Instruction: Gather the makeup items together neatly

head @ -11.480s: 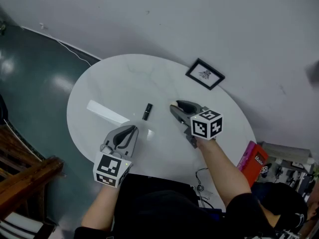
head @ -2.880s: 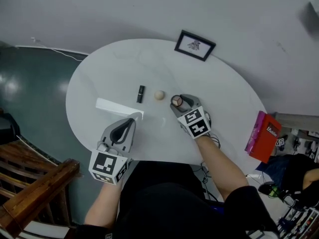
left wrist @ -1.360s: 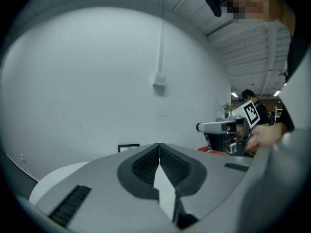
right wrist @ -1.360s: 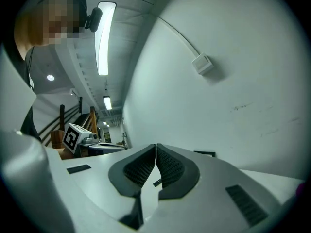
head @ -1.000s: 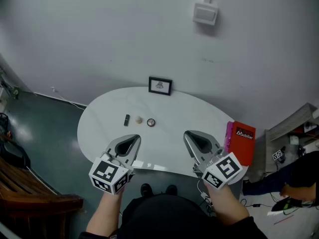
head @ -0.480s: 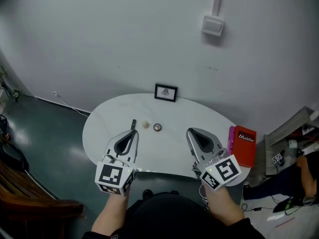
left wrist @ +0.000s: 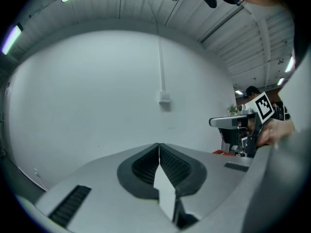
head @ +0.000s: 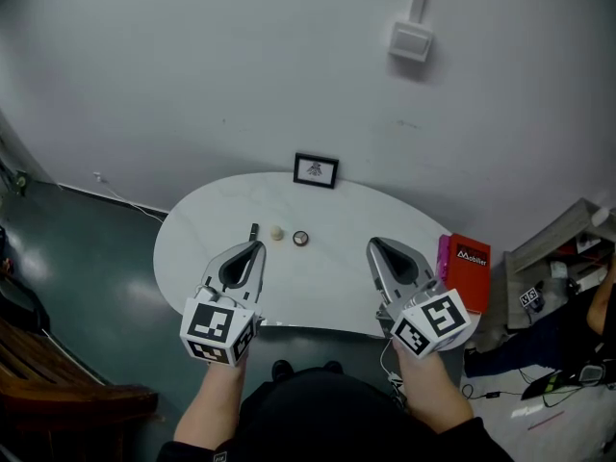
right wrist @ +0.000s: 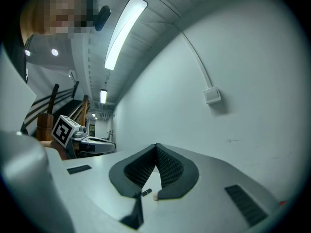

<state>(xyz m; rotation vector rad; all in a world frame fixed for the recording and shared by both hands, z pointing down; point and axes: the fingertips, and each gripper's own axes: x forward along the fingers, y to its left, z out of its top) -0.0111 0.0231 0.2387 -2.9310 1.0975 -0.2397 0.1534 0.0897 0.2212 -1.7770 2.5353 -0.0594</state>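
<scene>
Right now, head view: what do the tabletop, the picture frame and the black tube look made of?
Tabletop: white, smooth and glossy, with a bright glint at its near edge; polished stone or laminate, can't tell which.
Picture frame: thin black rim, no shine, round a white print; painted wood or plastic.
Black tube: dark, likely plastic; too small to judge the finish.

A white oval table [head: 332, 279] bears a black tube [head: 253, 231], cream ball [head: 277, 232], round compact [head: 301, 239] and framed picture [head: 316, 170].
</scene>
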